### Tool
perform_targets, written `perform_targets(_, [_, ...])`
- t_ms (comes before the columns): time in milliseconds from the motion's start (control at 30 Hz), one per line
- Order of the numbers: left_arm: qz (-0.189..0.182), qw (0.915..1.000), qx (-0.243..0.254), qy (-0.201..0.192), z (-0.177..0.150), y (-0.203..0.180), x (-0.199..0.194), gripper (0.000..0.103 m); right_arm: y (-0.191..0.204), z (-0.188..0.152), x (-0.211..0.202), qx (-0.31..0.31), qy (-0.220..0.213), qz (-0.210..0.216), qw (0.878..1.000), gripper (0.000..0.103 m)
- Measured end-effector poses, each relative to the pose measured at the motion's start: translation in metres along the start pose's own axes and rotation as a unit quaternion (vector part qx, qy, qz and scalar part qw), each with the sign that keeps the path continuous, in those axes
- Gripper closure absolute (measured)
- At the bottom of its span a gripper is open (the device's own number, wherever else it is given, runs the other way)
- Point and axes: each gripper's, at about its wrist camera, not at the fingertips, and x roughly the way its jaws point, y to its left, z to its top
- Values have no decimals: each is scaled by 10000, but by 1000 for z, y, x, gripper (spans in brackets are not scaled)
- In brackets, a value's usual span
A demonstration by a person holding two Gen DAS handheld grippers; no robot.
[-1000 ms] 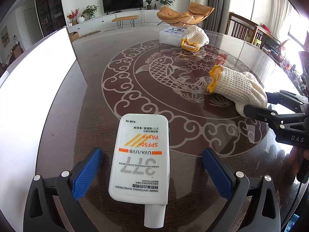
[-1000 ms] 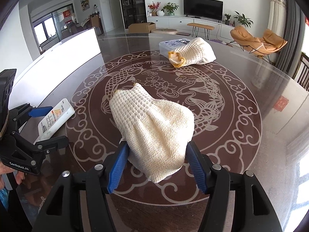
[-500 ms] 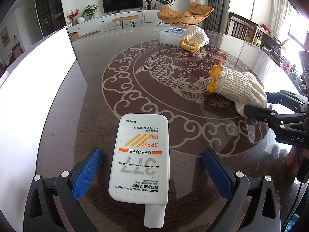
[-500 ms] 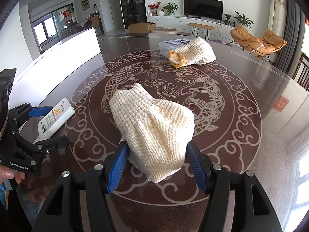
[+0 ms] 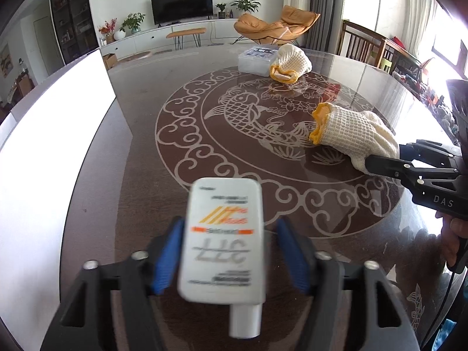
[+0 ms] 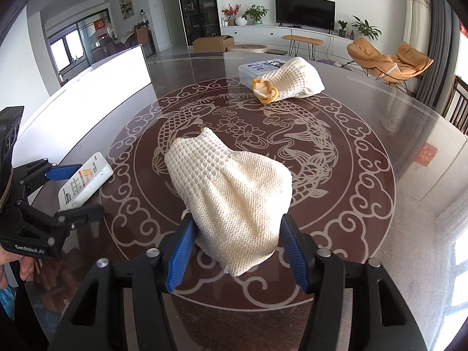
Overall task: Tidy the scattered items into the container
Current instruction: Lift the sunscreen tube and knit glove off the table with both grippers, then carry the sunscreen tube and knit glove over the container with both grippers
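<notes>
A white sunscreen tube [image 5: 225, 234] lies on the dark table [image 5: 140, 175], blurred, between the jaws of my left gripper [image 5: 228, 221]. These jaws are closing: the left pad is against the tube and a thin gap shows at the right pad. My right gripper [image 6: 237, 218] is closing too, its blue pads pressing both sides of a cream knitted glove [image 6: 231, 187]. In the left wrist view this glove [image 5: 351, 134] shows its yellow cuff. A clear lidded box [image 6: 251, 68] stands at the far side with a second glove [image 6: 295, 82] leaning on it.
The round table carries an inlaid fish pattern [image 6: 263, 134] under glass. A bright white strip [image 5: 44, 161] runs along its left edge. Wooden chairs [image 5: 362, 44] stand beyond the far right rim. A hand [image 6: 11, 266] holds the left gripper's handle.
Both pairs of jaws have come in from wide open. The left pad has nudged the tube slightly right. The right pads now pinch the glove. Neither hand has shifted.
</notes>
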Motion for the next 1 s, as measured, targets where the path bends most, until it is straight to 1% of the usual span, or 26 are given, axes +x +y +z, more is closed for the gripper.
perform_targets(33, [-112,9998,-139,13,-1,3,-4,52,0,-2,-4,11,-57,34,10000,71])
perform_targets(67, [-195,9995,-243,-65,-3,5,-10,52,0,-5,-9,23,-103,39,9999,72])
perform_targets(100, [-201,9994,-258,-152,-5,5,-17,52,-1,-8,-13,81,-134,83,9998,73])
perform_targets(200, [-82,9992,-217,-323,-6,4,-32,52,-6,-15,-29,457,-281,410,9977,73])
perform_targets(300, [171,9988,-104,-437,-3,0,-41,52,-3,-18,-38,570,-334,510,9965,73])
perform_targets(367, [339,9983,22,-473,-1,-4,-45,52,1,-17,-40,526,-320,507,9968,73])
perform_targets(567, [591,9966,125,-565,5,-4,-56,52,18,-8,-41,349,-272,559,9975,73])
perform_targets(900, [785,9945,36,-690,9,11,-65,52,47,7,-34,-96,-160,524,9985,73])
perform_targets(1000, [768,9947,-19,-690,9,16,-66,52,55,12,-33,-183,-165,524,9983,73])
